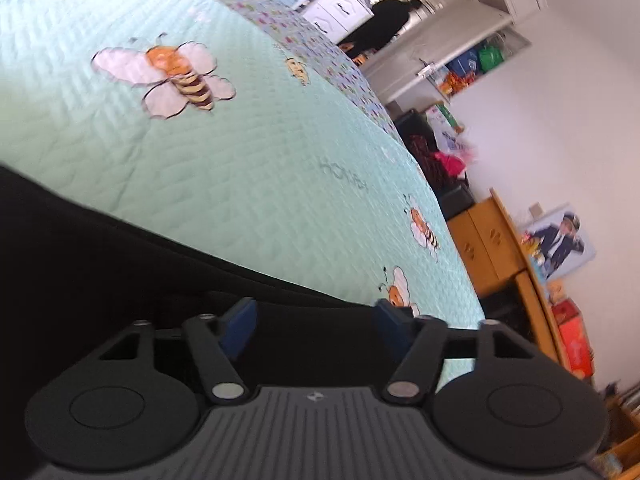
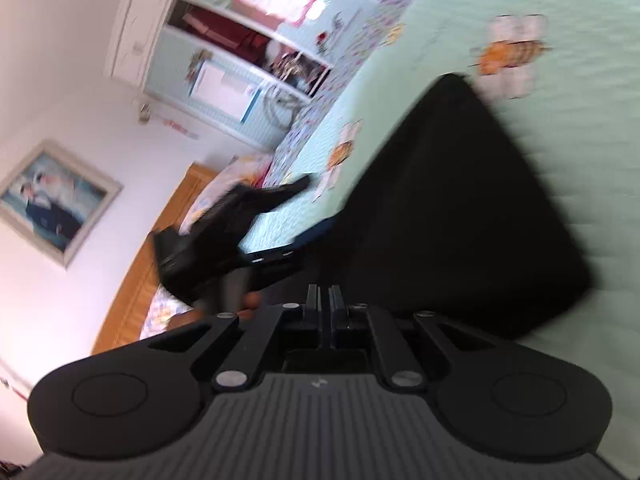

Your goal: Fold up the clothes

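Grippers first: left gripper (image 1: 316, 322) jaws apart, nothing pinched, black garment (image 1: 80, 248) beneath; right gripper (image 2: 324, 300) jaws together, whether cloth is caught between them I cannot tell. Garment lies as a flat dark slab on the quilt (image 1: 248, 152), apparently partly folded; final folds likely remain.

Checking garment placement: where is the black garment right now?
The black garment lies on the bee-print quilt, directly ahead of the right gripper; the left view shows it lower left.

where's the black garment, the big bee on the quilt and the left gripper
black garment (image 2: 460, 208): right wrist view, middle of the dark folded cloth
big bee (image 1: 176, 76): left wrist view, its striped body
left gripper (image 1: 316, 320): left wrist view, midway between its blue-padded fingertips
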Tool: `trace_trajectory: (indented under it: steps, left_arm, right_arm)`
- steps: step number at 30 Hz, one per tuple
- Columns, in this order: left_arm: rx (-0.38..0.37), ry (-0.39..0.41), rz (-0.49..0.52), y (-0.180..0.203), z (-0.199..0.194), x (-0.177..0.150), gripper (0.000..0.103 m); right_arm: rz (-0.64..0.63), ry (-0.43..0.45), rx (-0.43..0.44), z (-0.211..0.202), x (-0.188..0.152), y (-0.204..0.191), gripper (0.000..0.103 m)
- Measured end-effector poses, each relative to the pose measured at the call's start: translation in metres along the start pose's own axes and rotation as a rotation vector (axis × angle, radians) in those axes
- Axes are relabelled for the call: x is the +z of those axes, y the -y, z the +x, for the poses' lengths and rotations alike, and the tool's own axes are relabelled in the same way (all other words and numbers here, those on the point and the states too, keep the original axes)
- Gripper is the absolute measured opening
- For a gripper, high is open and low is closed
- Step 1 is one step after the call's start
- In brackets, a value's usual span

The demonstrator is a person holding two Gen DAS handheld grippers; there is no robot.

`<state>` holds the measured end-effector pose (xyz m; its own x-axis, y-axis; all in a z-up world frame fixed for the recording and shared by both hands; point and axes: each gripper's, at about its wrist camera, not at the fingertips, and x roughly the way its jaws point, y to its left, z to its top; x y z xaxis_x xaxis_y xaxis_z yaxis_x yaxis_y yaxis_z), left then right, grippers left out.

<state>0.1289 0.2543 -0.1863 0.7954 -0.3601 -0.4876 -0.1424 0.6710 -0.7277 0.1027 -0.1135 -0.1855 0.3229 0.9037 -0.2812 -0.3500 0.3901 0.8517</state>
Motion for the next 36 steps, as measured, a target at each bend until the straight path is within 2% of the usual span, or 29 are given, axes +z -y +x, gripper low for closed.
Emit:
trace_trajectory:
  steps: [4,5,7,9,13,16,18,21,25,27,31,36]
  left_arm:
    - [-0.011,-0.008,0.059,0.000,0.000,-0.006,0.067]
    - [-0.010,-0.018,0.076,-0.001,0.001,-0.007,0.066]
    - [-0.011,-0.029,0.081,-0.007,0.001,-0.006,0.063]
    - [0.009,-0.031,0.078,-0.010,0.001,-0.006,0.056]
    - [0.012,-0.023,0.086,-0.008,-0.001,-0.009,0.058]
    - [0.030,-0.001,0.071,0.001,-0.011,-0.010,0.062]
    - [0.070,0.040,0.111,0.016,-0.034,-0.017,0.069]
    - [0.129,0.115,0.181,0.036,-0.075,-0.032,0.079]
    - [0.147,0.228,0.087,0.023,-0.139,-0.062,0.082]
    - [0.206,0.272,0.006,0.009,-0.165,-0.079,0.084]
    - [0.278,0.292,-0.053,-0.015,-0.200,-0.098,0.084]
    - [0.291,0.330,-0.086,-0.033,-0.225,-0.107,0.084]
  right_arm:
    - [-0.047,-0.055,0.059,0.043,-0.005,-0.021,0.010]
    - [-0.056,-0.100,0.027,0.060,-0.010,-0.020,0.010]
    - [-0.072,-0.186,-0.036,0.092,-0.021,-0.017,0.002]
    - [-0.069,-0.185,-0.075,0.106,-0.033,-0.007,0.001]
    - [-0.093,-0.192,-0.127,0.102,-0.030,-0.021,0.002]
    - [-0.074,-0.183,-0.104,0.090,-0.026,-0.025,0.003]
    - [-0.079,-0.164,-0.089,0.074,-0.026,-0.032,0.011]
    - [-0.105,-0.132,-0.092,0.043,-0.034,-0.044,0.012]
    - [-0.146,-0.098,-0.124,0.009,-0.046,-0.057,0.016]
    - [-0.151,-0.081,-0.133,0.001,-0.046,-0.060,0.016]
    - [-0.159,-0.033,-0.160,-0.006,-0.042,-0.064,0.016]
    - [-0.208,0.003,-0.186,0.005,-0.032,-0.075,0.016]
